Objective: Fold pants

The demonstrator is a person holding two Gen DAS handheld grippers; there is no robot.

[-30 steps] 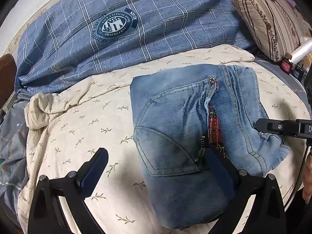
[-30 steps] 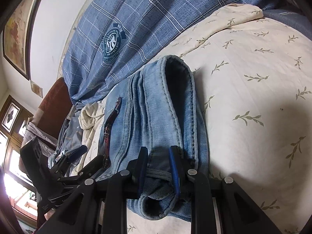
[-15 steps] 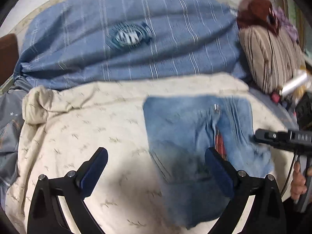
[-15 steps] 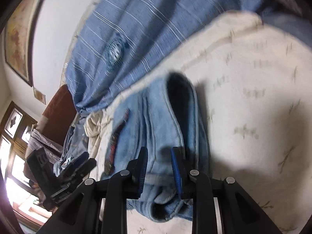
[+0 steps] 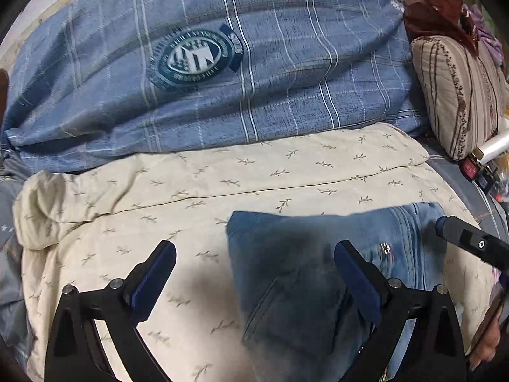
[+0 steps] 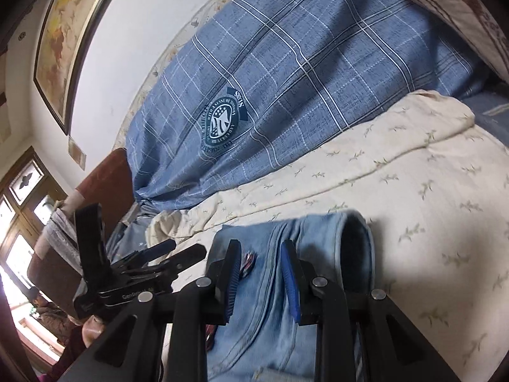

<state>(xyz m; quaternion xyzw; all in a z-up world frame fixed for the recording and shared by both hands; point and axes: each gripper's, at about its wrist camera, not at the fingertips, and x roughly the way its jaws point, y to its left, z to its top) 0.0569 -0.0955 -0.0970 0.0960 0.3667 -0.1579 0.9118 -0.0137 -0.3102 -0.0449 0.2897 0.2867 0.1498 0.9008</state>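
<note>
Both tongs have pulled back from the folded jeans since the earlier frames, and the right pair, clenched on the denim hem a second ago, has let go.

From the left wrist, the left tongs (image 5: 254,281) stand spread wide and released, one dark-blue padded finger over the cream leaf-print quilt (image 5: 286,175), the other over the jeans (image 5: 286,273). The jeans lie as a compact, roughly rectangular bundle of faded, soft-worn denim on the quilt, a curved pocket seam showing and a small metal zipper pull (image 5: 385,248) glinting near the stitched edge. Behind is a blue plaid duvet (image 5: 286,79) with a round crest, and a striped cushion (image 5: 458,95) at the right.

From the right wrist, the right tongs (image 6: 261,280) hang parted with nothing between the ribbed pads, just above the denim. The folded jeans (image 6: 318,242) show a rounded, tube-like fold edge. The left tongs (image 6: 168,253) show beside them.
</note>
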